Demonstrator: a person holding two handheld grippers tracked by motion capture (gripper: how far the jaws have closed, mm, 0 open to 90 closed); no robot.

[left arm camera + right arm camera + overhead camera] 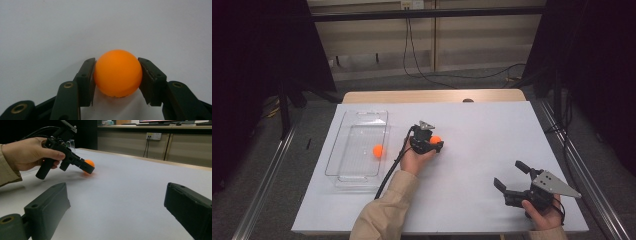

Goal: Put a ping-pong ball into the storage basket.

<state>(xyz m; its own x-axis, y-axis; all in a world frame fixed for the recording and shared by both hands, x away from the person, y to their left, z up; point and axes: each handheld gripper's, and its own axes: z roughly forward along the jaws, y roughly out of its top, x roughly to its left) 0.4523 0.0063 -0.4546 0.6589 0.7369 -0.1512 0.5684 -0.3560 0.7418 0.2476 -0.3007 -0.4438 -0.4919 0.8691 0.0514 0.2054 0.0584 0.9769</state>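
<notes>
Left gripper (116,75) clamped on small orange plastic ball (117,73); right gripper (512,179) spread, empty.
Ball sits mid-table on white sheet (482,130). Farther left, second orange ball (378,151) lies in clear plastic tray (343,135).

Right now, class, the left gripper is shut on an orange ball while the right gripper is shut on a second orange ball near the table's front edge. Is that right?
Not quite. The left gripper is indeed shut on an orange ball, but the right gripper holds nothing: the right gripper view shows its jaws wide apart over bare table. The second orange ball lies in the clear tray, as the high view shows.
</notes>
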